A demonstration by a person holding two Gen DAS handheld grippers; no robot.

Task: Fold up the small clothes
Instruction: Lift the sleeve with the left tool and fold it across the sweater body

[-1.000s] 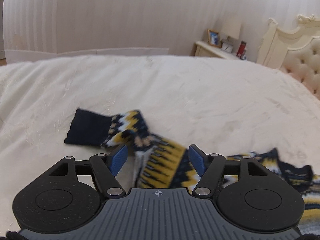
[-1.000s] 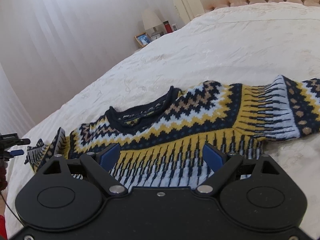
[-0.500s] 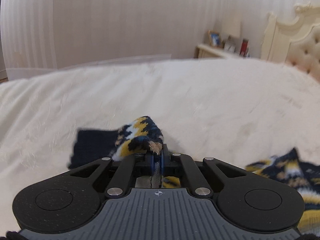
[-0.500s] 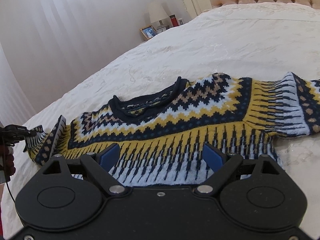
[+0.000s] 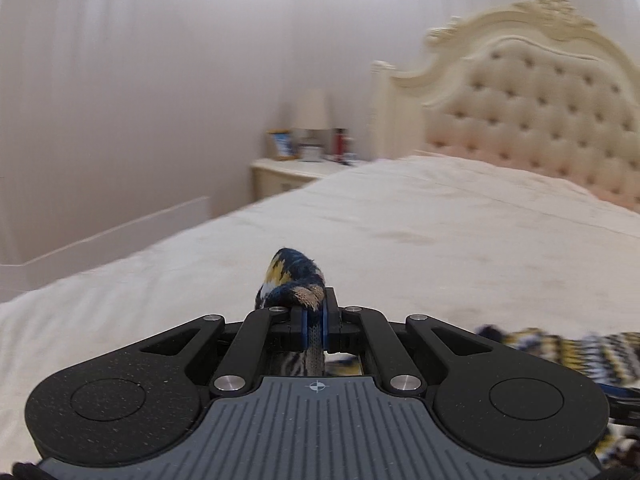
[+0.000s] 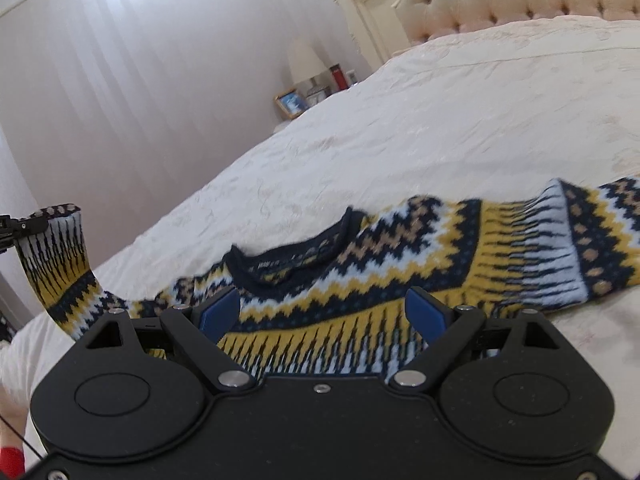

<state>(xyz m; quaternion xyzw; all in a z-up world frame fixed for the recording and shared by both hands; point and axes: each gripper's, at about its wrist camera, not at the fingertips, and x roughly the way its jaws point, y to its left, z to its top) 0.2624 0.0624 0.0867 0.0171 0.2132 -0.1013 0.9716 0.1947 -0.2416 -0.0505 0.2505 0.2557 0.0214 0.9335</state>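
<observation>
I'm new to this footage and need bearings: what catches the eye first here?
A patterned sweater in navy, yellow and white lies spread on the cream bed. The left gripper is shut on one sleeve, lifting it at far left, while the right gripper hangs open over the sweater's front.

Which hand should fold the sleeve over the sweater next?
Probably left. The left gripper is shut on the sleeve, lifted off the bed. The right gripper hangs open over the sweater.

Black tool — blue pads; silver screws
</observation>
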